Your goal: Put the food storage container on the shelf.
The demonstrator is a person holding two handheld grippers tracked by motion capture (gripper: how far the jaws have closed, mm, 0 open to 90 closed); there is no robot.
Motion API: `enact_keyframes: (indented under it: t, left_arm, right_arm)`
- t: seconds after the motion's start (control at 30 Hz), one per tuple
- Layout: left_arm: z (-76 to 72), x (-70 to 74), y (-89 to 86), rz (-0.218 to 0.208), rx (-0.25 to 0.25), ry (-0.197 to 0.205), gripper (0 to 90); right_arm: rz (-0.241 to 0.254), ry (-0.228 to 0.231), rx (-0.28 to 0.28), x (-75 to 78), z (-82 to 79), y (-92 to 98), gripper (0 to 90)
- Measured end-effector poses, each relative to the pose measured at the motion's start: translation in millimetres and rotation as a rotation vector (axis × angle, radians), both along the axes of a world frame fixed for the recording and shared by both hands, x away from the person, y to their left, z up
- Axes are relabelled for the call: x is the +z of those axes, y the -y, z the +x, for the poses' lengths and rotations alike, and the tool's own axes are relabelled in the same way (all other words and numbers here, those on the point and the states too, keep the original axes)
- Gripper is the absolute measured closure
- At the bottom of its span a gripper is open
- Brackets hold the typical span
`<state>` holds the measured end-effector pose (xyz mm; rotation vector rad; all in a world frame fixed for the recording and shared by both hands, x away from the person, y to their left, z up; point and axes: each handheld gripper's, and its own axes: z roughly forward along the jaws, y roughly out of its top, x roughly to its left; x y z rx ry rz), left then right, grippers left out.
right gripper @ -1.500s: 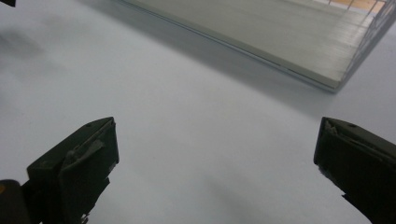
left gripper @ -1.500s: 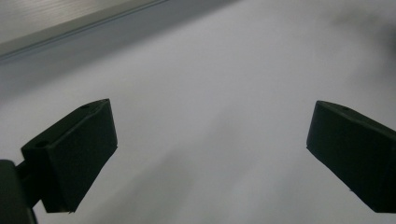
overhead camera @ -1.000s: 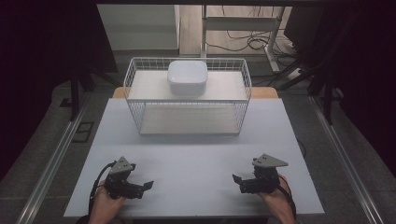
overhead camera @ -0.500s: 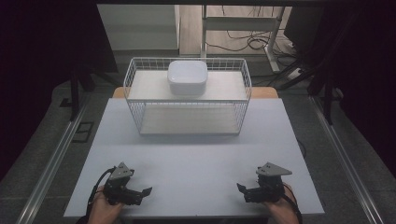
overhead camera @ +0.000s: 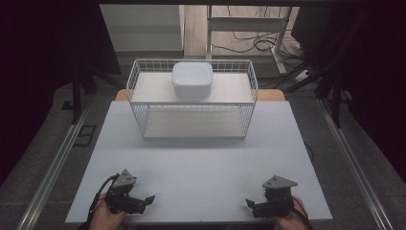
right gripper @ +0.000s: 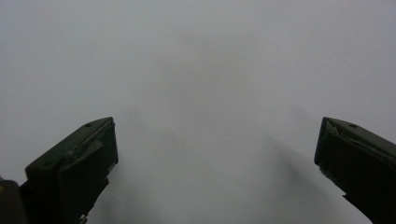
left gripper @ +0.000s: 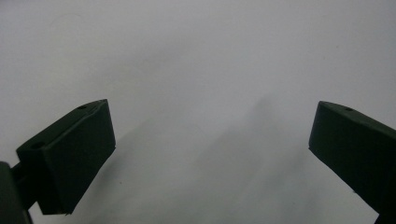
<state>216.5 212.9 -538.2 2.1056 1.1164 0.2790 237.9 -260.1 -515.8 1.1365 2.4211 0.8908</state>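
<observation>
CHANGE: left gripper and right gripper have withdrawn to near table edge | FINGERS: both spread, empty | BASKET: white bowl untouched | STATUS: likely idle or finished

Looks like a lab or test workspace, not a home. White bench set under a fixed overhead camera, flanked left and right by metal rails on a grey floor. Dark curtains closing off both sides. Loose cables trailing on the far floor beside a metal frame stand. Bare white wire basket on the bench's far half.
</observation>
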Motion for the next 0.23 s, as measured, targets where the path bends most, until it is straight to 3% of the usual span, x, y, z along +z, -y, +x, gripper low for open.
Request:
enact_keyframes:
  t: [0.23]
  left_arm:
    - [1.7, -0.8, 1.1, 0.015, 0.001, -0.012, 0.5]
  right_arm:
    - [0.010, -0.001, -0.021, 0.2, 0.3, 1.7, 0.0]
